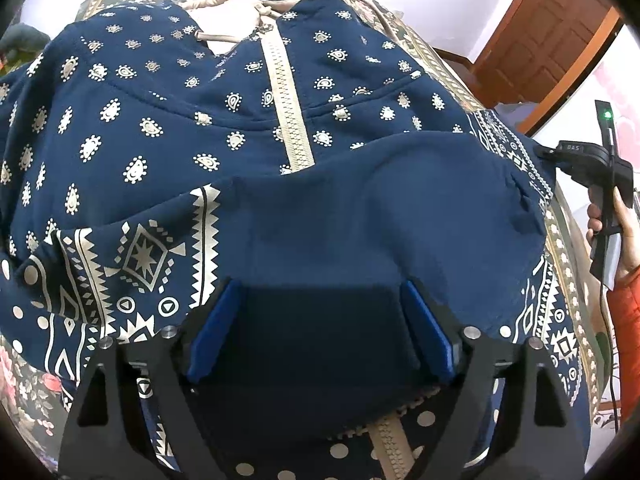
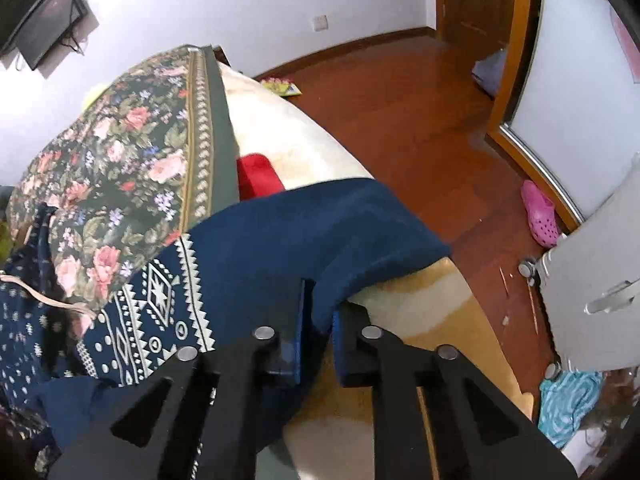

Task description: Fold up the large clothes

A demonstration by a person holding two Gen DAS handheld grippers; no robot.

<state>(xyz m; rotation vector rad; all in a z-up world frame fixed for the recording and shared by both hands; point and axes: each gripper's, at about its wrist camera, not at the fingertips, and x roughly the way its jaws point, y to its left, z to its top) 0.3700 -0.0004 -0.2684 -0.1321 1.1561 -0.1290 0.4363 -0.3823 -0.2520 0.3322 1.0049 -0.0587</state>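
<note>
A: Left wrist view. Navy hooded jacket (image 1: pixel 248 120) lies spread on the floral bedspread (image 1: pixel 24 372), beige zipper (image 1: pixel 286 112) running up the middle toward the far hood. A plain navy fold (image 1: pixel 360 216) has been laid over the near hem. The left gripper (image 1: pixel 320 332) stands released: blue pads (image 1: pixel 212 332) wide apart, dark cloth between them, neither pad visibly pressing it.

B: Right wrist view shows none of the zipper. It does show the right gripper (image 2: pixel 318 320) clenched on a navy cuff or sleeve end (image 2: pixel 320 232), cloth pinched between the two pads. That cloth drapes off the bedspread (image 2: pixel 120 152) onto a cream blanket (image 2: pixel 288 128).

A: From my side the right gripper (image 1: pixel 576 160) is seen only from outside, at the far right edge of the jacket, a hand (image 1: pixel 612 220) around its handle. Jaw state cannot be read there.

B: Only my view takes in the room: wood floor (image 2: pixel 400 120), pink clog (image 2: pixel 540 212), a red item (image 2: pixel 258 176) on the cream blanket, wall screen (image 2: pixel 44 20) at far left.

A: Mine shows a wooden door (image 1: pixel 544 36) at far right.
</note>
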